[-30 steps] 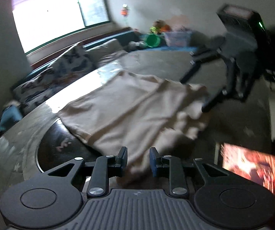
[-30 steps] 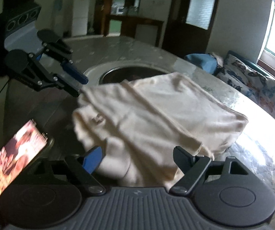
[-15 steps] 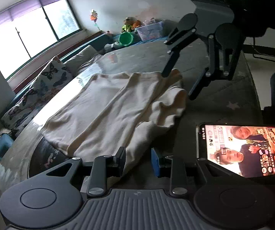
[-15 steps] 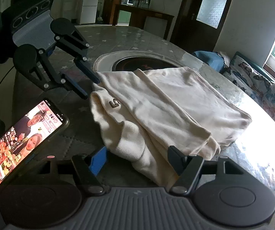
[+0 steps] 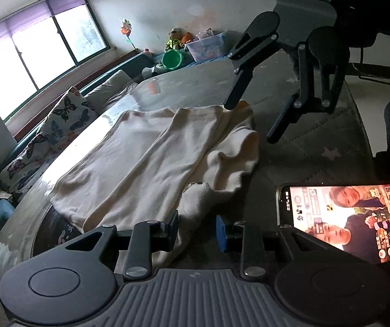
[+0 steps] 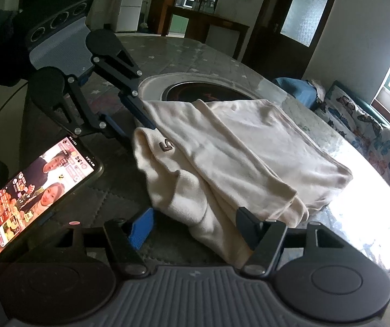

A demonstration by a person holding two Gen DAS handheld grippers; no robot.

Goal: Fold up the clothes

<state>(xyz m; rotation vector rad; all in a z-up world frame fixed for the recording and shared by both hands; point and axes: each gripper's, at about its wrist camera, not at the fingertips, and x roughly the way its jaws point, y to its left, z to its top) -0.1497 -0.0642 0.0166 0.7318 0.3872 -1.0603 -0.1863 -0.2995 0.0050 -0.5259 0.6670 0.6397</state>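
Lying on the table (image 6: 205, 54) is a cream garment (image 6: 235, 158), partly folded, one half laid over the other, its far edge overlapping a round dark inset (image 6: 203, 92) in the tabletop. The left tool (image 5: 197, 227) is sitting low at the near edge of the cloth with its jaws closing; cloth is lying between them, but no pad is pressing on it. The right tool (image 6: 193, 222) is standing about half open, its pads straddling a bunched corner without clamping it. A phone (image 6: 37, 190) with a lit screen is resting beside the garment.
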